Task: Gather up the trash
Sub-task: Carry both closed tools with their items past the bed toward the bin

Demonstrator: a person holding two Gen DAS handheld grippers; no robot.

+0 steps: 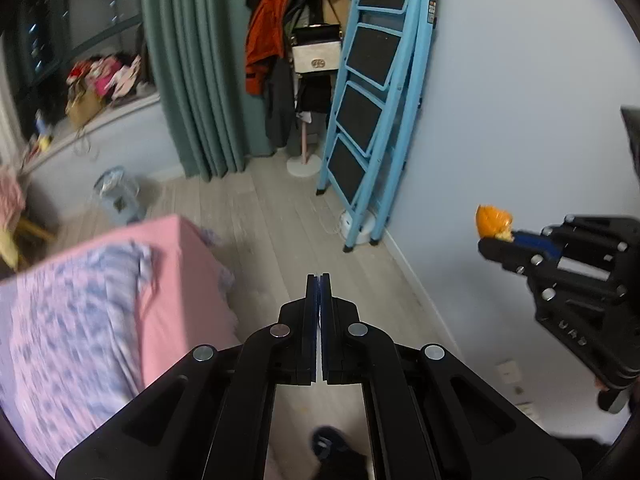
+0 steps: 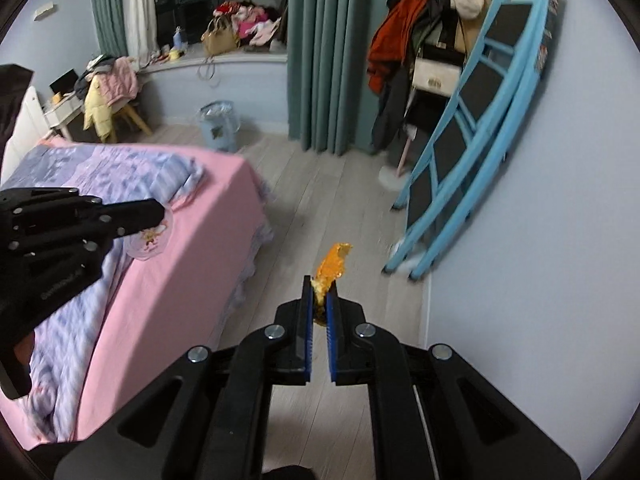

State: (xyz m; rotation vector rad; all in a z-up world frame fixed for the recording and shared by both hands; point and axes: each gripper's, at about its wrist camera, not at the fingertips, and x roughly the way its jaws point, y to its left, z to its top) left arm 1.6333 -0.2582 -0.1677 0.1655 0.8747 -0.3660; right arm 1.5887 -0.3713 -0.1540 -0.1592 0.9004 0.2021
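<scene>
Item: orange peel scrap [image 2: 332, 268], pinched between your right gripper [image 2: 319, 296] fingers, long axis running on past the tips toward upper frame. Destination: pale blue waste bin [image 2: 220, 124], upper left of centre beyond the bed [image 2: 208, 208] corner. Your left gripper [image 1: 319, 292]: fingers pressed together, empty, no nearer the bin by this judgement.

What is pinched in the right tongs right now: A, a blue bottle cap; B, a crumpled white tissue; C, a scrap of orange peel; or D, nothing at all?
C: a ragged scrap of orange peel sticks out from between the shut right tongs.
</scene>
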